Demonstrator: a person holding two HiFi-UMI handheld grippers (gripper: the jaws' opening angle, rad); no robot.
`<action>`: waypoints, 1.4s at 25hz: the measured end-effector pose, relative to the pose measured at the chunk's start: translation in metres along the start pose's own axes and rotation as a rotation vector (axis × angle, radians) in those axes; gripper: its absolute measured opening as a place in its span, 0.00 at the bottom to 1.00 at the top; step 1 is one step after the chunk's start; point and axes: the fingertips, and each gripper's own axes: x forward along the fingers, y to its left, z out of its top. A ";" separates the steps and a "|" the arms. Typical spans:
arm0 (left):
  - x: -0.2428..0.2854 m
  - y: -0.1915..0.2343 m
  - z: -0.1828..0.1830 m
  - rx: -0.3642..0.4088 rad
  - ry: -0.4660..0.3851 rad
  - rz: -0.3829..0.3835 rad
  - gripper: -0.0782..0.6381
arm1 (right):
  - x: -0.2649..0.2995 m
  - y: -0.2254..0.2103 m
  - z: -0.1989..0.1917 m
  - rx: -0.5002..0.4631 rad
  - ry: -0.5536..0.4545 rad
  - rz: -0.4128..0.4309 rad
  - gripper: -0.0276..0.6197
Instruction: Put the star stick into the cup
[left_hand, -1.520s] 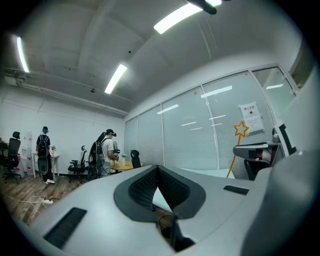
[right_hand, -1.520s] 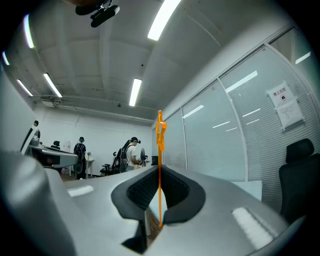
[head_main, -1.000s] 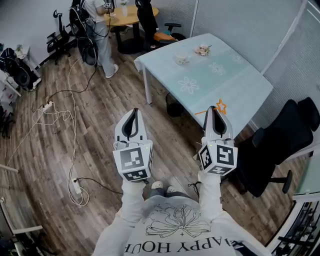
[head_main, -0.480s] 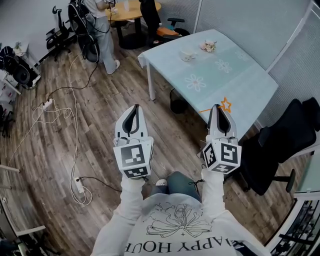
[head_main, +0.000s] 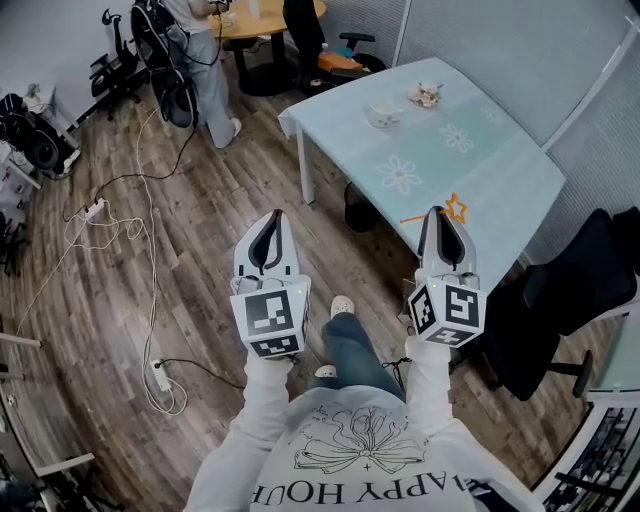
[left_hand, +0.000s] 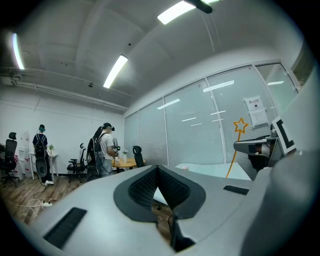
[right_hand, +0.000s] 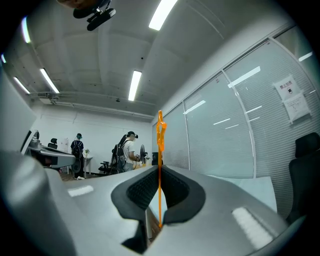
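Observation:
The orange star stick (head_main: 455, 208) is pinched in my right gripper (head_main: 443, 213), which is shut on its thin shaft. In the right gripper view the star stick (right_hand: 160, 145) stands upright between the pads, with the star on top. A white cup (head_main: 383, 115) sits on a saucer towards the far end of the pale blue table (head_main: 490, 180), well beyond both grippers. My left gripper (head_main: 268, 218) is shut and holds nothing, level with the right one over the wooden floor. From the left gripper view (left_hand: 157, 167) the star stick (left_hand: 240, 125) shows off to the right.
A small flower-like ornament (head_main: 428, 95) lies on the table near the cup. A black office chair (head_main: 585, 290) stands at the right, beside the table's near corner. A dark bin (head_main: 360, 212) sits under the table. Cables (head_main: 120, 225) trail across the floor on the left. A person (head_main: 205, 60) stands by a round wooden table (head_main: 262, 22).
Both grippers have moved forward towards the table with the star stick still held. The table's near corner now lies closer to the right gripper. A leg has stepped forward below.

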 end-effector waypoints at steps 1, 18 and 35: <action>0.009 0.002 0.000 0.002 -0.002 0.002 0.12 | 0.010 -0.001 -0.001 -0.001 -0.002 0.004 0.07; 0.218 0.032 0.031 0.007 -0.033 0.042 0.12 | 0.229 -0.047 0.004 0.004 -0.046 0.045 0.07; 0.348 0.032 0.023 0.005 0.017 0.019 0.12 | 0.344 -0.090 -0.019 0.036 -0.015 0.026 0.07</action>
